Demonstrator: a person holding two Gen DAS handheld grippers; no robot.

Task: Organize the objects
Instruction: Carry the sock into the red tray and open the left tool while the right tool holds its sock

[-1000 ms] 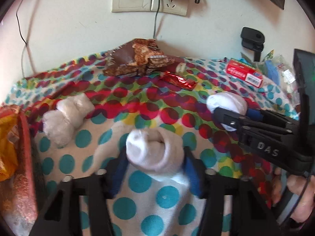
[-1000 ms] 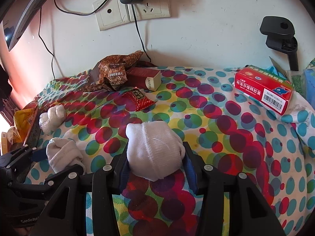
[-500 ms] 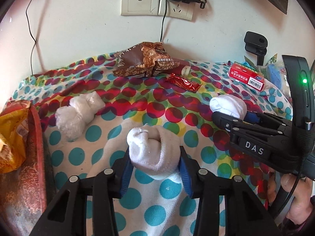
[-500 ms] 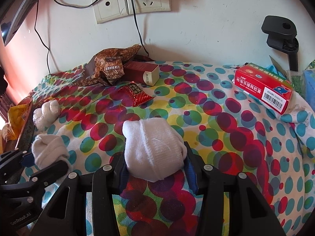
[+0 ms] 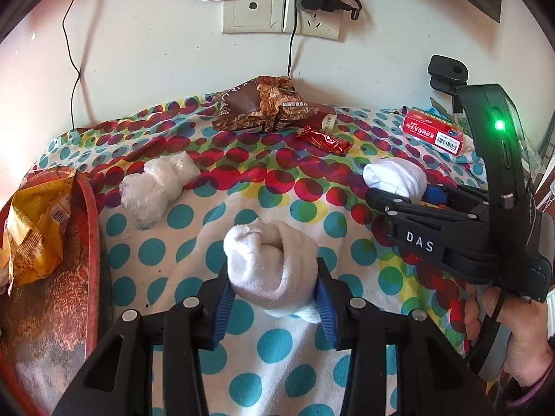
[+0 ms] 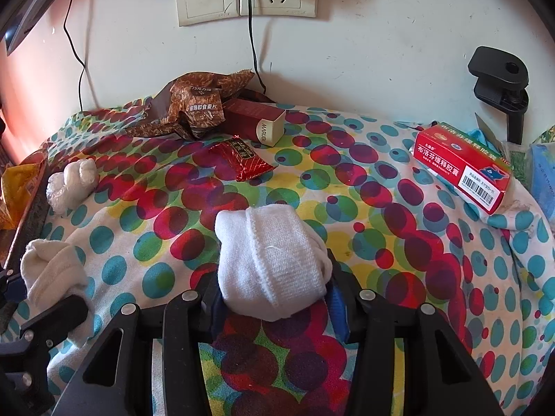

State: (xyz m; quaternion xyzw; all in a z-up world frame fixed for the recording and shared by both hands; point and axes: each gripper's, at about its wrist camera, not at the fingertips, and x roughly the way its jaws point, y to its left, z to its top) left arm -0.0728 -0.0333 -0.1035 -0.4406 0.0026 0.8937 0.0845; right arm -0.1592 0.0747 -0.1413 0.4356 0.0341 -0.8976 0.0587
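White wall with sockets (image 5: 281,8) backs a table spread with a polka-dot cloth (image 5: 194,215), where snack wrappers, a red box (image 6: 463,168) and a plastic-wrapped bundle (image 5: 158,183) lie scattered. What has just changed is on the left: a second ago the left gripper (image 5: 274,294) stood wider, its blue pads only beside the rolled sock (image 5: 272,267); by half a second ago the jaws had come in, and now the pads press the roll on both sides, squeezing its lower end so that a tuft bulges out below. The sock also sits a little higher and closer in the view than it did, and the wall sockets have dropped lower in the frame, which suggests the roll has been taken up from the cloth. On the right nothing comparable has happened: the right gripper (image 6: 274,298) is clamped on the second sock (image 6: 272,263) just as in the earlier frame, with only a slight turn of the view. Both sock rolls are therefore in hand at once, each between its own pads, above the near middle of the cloth. For the tidying, that likely means the picking is done and both can be carried to wherever the socks belong; no such place is plain from these views.
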